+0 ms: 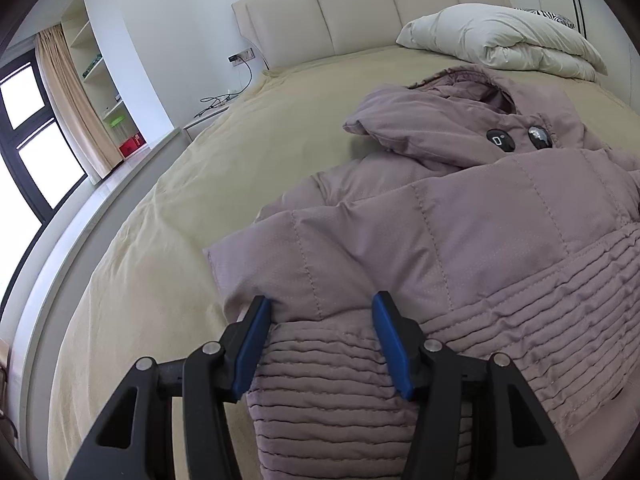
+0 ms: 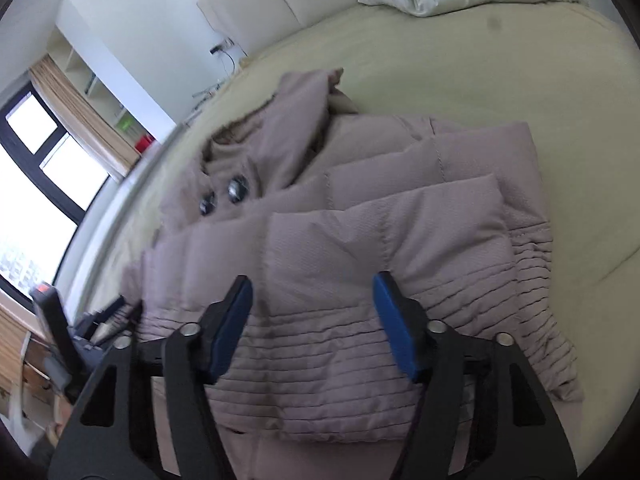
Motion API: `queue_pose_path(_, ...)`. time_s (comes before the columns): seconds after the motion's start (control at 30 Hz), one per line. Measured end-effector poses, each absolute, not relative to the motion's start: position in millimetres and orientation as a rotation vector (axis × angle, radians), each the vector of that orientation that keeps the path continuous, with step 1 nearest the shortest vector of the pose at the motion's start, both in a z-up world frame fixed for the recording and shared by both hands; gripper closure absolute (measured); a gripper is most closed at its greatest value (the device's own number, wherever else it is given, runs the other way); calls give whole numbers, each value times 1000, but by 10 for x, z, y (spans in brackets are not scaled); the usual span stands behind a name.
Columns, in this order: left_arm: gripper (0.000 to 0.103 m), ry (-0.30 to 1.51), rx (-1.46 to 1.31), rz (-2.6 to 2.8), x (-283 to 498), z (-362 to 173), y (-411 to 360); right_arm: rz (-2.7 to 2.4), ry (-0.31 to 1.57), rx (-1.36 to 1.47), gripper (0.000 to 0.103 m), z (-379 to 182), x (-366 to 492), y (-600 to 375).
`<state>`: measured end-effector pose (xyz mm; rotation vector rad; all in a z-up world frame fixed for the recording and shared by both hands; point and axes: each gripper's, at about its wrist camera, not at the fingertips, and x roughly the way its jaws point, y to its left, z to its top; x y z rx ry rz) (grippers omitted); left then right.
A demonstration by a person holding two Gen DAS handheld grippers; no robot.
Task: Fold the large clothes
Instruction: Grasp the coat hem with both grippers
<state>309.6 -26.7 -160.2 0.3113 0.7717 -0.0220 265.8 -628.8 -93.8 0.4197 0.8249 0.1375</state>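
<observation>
My read from both wrist cams, all positions relative to the bed (image 1: 152,240):

Puffer jacket (image 1: 460,232) is mauve, quilted, lying on the tan bedspread, on the half of the bed away from the window (image 1: 28,128). Hood end points at the cream headboard (image 1: 360,12), ribbed hem end points at the foot, towards me. Two dark buttons (image 1: 500,140) show near the collar, side by side. Sleeve (image 2: 400,232) is folded across the chest, lying on top of the body panels.

Left gripper (image 1: 320,312): jaws spread about halfway, sitting over the window-side edge of the jacket near the hem. A ribbed fold of fabric bulges up between the blue pads (image 1: 252,344). From what I can see, the pads sit beside it rather than biting. I read it as not clamped.

Right gripper (image 2: 312,292): jaws spread, over the jacket's ribbed waist band, fabric below and between the fingers, nothing pinched. That view is motion-blurred, so edge contact is hard to judge.

White duvet (image 1: 500,40) is bundled at the head of the bed against the headboard, well apart from the jacket. Shelving (image 1: 100,76) and curtain (image 1: 68,96) are beyond the bed's window side. Cables (image 1: 224,96) run over a nightstand by the headboard corner
</observation>
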Motion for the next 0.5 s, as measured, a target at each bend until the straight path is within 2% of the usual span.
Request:
queue_pose_path(0.17, 46, 742, 266, 5, 2977, -1434, -216, 62, 838, 247, 55, -748, 2509, -6157)
queue_pose_path(0.33, 40, 705, 317, -10, 2829, -1459, -356, 69, 686, 127, 53, -323, 2359, -5903)
queue_pose_path(0.47, 41, 701, 228, -34, 2814, -1262, -239, 42, 881, 11, 51, -841, 2677, -5711)
queue_pose_path(0.5, 40, 676, 200, -40, 2797, -1164, -196, 53, 827, -7, 51, -883, 2637, -5718)
